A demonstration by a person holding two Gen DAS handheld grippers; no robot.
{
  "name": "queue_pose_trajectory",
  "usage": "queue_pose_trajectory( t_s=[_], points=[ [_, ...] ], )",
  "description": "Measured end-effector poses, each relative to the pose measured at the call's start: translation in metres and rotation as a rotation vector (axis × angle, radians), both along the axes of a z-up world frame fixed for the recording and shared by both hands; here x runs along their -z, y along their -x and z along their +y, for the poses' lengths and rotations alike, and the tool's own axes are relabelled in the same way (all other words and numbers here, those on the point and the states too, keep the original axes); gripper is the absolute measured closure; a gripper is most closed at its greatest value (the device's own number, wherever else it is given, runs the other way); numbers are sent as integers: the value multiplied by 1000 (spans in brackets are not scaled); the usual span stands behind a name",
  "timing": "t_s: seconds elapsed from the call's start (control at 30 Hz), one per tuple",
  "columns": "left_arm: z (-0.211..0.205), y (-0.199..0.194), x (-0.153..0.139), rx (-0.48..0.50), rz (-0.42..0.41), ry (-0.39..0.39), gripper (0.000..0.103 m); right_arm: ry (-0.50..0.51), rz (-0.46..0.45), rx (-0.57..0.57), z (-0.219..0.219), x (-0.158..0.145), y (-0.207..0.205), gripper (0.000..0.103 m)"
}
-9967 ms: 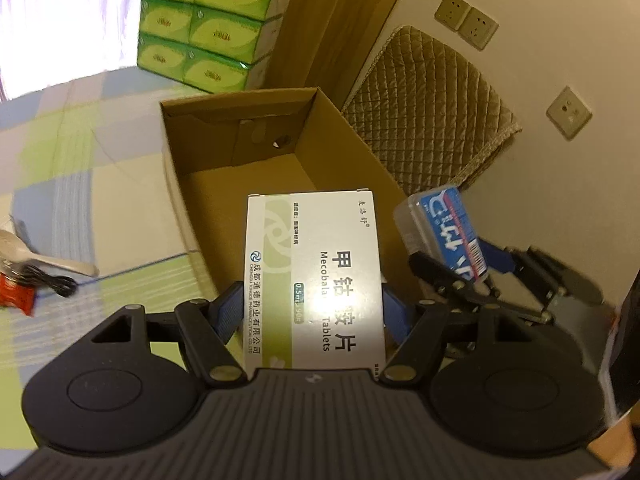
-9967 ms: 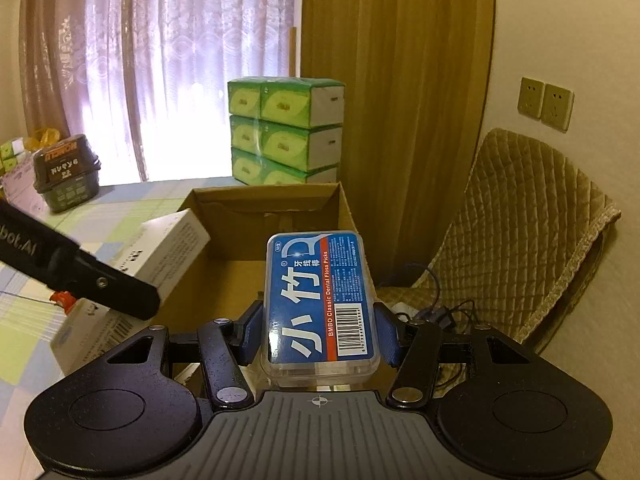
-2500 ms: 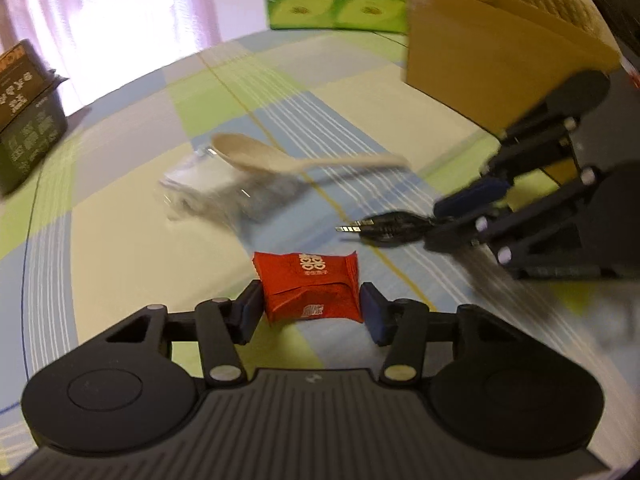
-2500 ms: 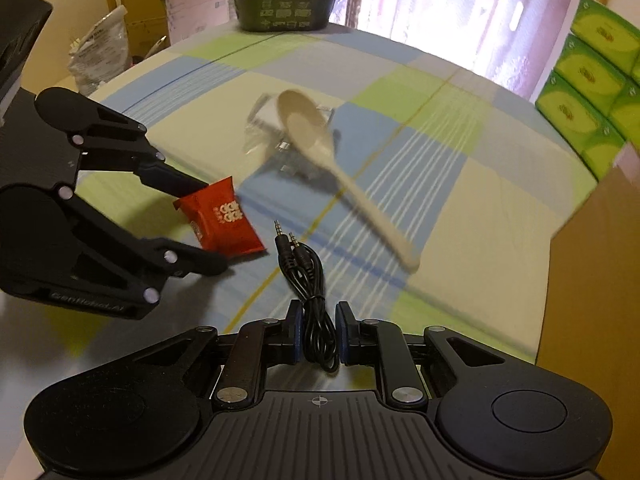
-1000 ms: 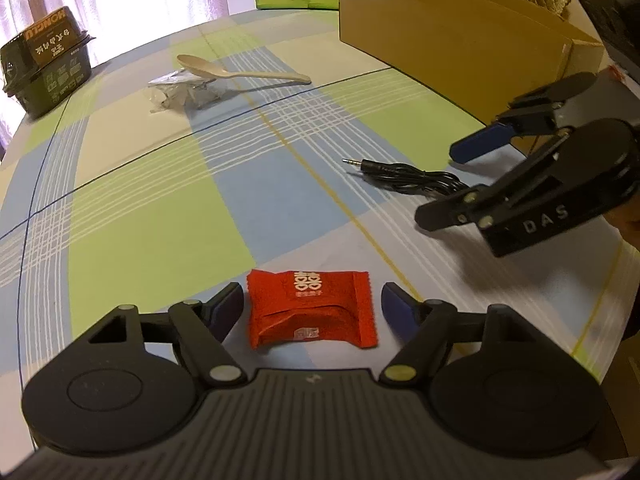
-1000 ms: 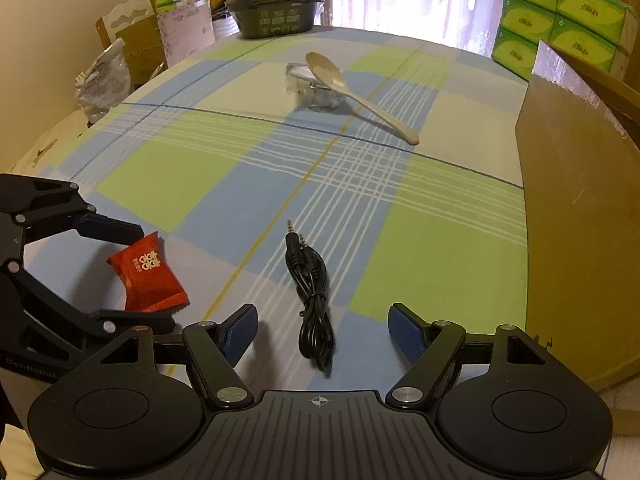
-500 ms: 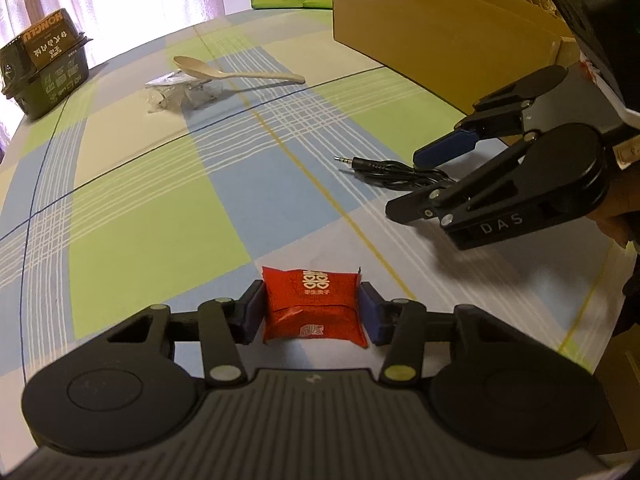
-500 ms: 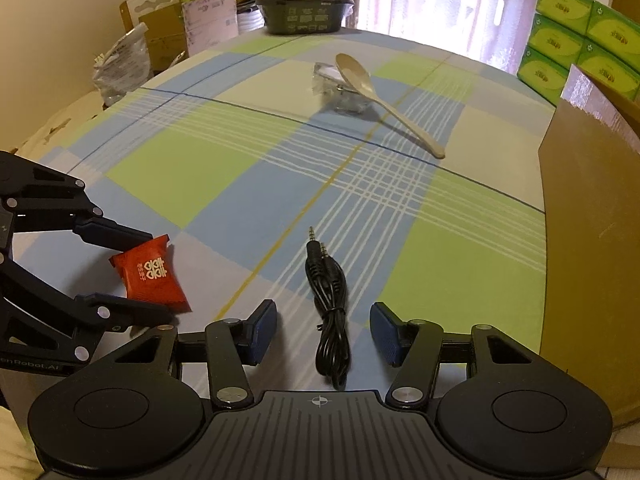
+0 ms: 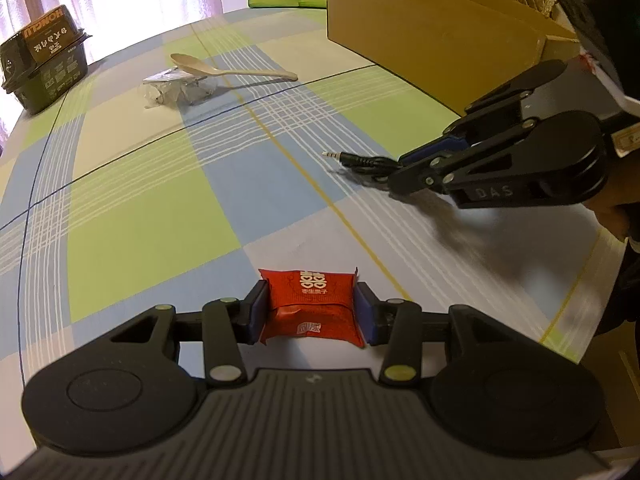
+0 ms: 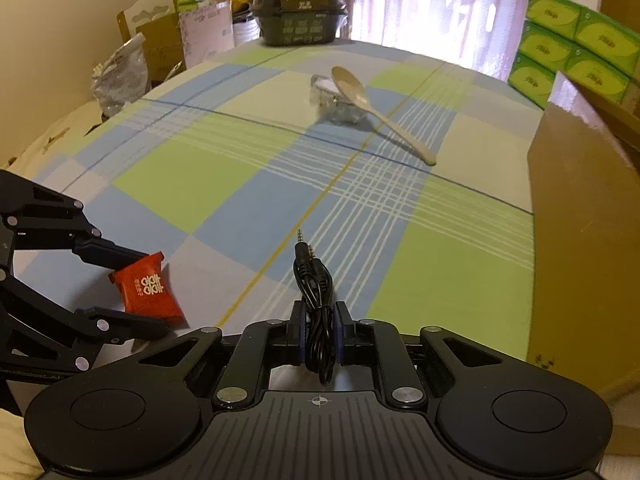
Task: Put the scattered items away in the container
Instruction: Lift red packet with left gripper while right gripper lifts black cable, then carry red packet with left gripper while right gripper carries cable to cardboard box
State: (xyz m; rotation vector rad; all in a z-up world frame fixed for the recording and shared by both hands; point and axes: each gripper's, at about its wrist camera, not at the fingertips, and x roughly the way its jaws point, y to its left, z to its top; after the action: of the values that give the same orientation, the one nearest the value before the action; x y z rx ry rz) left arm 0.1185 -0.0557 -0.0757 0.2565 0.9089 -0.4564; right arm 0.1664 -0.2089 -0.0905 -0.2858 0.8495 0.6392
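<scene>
Right wrist: checked tablecloth (image 10: 224, 176), curtained window (image 10: 432, 4) behind.

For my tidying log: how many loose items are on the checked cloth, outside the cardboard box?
4: red snack packet in left gripper; black audio cable in right gripper; pale plastic spoon resting on clear crumpled wrapper. Others may be hidden.

Glossy red packet (image 9: 311, 305) (foil-like); matt cardboard box (image 9: 432, 36).

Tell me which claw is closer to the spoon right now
Right, slightly, as far as these views show. The right claw, shut on the black audio cable, sits farther up the table toward the spoon; the left claw, clamping the red packet, is farther back.
</scene>
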Motion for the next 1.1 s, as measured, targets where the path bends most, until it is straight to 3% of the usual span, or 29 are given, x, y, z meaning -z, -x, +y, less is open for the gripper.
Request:
queue_pose_trajectory(
  t_s=[0.63, 1.1],
  points=[
    [-18, 19, -36, 15, -49, 8, 64, -64, -101, 97, -35, -57, 34, 88],
    [-83, 18, -78, 111, -113, 24, 64, -102, -250, 244, -106, -118, 46, 88]
  ],
)
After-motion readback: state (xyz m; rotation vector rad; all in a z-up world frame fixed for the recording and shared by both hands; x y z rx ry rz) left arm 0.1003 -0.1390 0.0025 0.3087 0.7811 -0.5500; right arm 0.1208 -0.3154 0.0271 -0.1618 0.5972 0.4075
